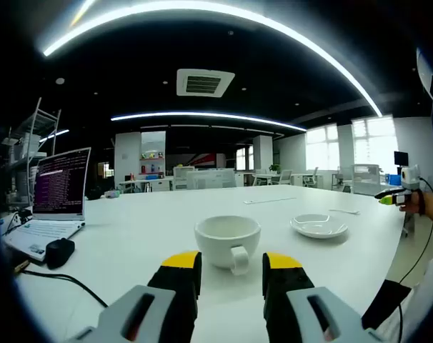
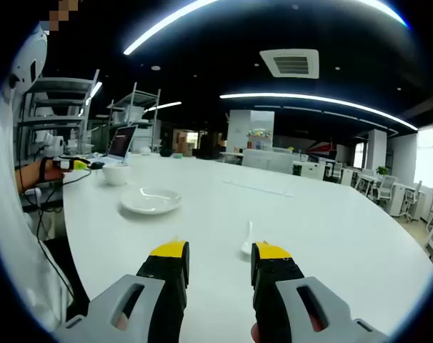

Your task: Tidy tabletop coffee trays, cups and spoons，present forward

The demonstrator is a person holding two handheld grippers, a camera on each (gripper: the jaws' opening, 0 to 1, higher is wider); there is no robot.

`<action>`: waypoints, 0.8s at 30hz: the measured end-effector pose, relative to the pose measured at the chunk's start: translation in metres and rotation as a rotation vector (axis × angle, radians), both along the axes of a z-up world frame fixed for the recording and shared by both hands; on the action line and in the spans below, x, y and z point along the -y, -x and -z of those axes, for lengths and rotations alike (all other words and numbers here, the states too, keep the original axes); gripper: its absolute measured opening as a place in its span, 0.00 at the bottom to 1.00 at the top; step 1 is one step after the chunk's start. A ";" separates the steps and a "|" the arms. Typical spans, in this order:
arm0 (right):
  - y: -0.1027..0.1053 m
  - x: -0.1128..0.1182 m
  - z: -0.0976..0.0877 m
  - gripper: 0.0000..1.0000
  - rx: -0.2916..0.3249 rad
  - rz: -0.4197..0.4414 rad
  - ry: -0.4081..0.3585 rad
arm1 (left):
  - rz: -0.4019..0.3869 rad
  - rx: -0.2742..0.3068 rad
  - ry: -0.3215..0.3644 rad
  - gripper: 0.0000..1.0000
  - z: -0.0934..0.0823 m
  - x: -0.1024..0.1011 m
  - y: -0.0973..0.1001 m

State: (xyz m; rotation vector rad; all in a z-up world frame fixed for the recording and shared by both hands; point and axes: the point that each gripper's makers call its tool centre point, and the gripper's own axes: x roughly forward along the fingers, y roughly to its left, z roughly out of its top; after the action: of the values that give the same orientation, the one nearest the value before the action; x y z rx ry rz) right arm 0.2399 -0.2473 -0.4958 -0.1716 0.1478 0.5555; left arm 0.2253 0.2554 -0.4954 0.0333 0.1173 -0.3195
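Note:
A white coffee cup [image 1: 227, 241] stands on the white table [image 1: 131, 229], handle turned toward my left gripper [image 1: 231, 262]. That gripper is open, its yellow-tipped jaws on either side of the handle, just short of it. A white saucer [image 1: 319, 226] lies to the cup's right, and a white spoon [image 1: 343, 211] lies beyond it. In the right gripper view the spoon [image 2: 247, 241] lies just ahead of my right gripper [image 2: 220, 251], which is open and holds nothing. The saucer [image 2: 151, 200] sits ahead to the left, the cup [image 2: 116, 174] farther left. The right gripper [image 1: 399, 194] also shows at the left gripper view's right edge.
An open laptop [image 1: 56, 196] stands at the table's left end, with a black mouse [image 1: 59, 251] and a black cable [image 1: 66, 280] beside it. A long thin strip [image 1: 271, 201] lies on the far tabletop. Office desks and chairs [image 1: 202, 179] fill the background.

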 end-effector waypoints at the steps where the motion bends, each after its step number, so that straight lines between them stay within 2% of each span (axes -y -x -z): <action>1: 0.000 0.000 0.000 0.35 -0.001 -0.004 -0.003 | 0.001 0.001 0.001 0.36 -0.001 0.000 0.000; 6: -0.003 0.002 0.000 0.35 -0.001 0.012 -0.009 | -0.010 0.015 0.038 0.35 -0.007 -0.003 0.000; 15: -0.003 0.002 0.005 0.35 -0.014 0.012 0.000 | -0.021 0.028 0.054 0.35 -0.011 -0.008 -0.001; 21: -0.005 0.002 0.001 0.35 -0.004 0.013 -0.013 | -0.033 0.056 0.103 0.34 -0.021 -0.012 -0.002; 24: -0.005 0.001 -0.002 0.36 -0.003 0.006 -0.009 | -0.039 0.059 0.106 0.34 -0.024 -0.014 -0.002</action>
State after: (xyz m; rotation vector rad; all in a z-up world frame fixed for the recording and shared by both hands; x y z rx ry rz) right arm 0.2448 -0.2482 -0.4939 -0.1618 0.1483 0.5499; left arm 0.2275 0.2695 -0.4716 -0.0642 0.0420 -0.2847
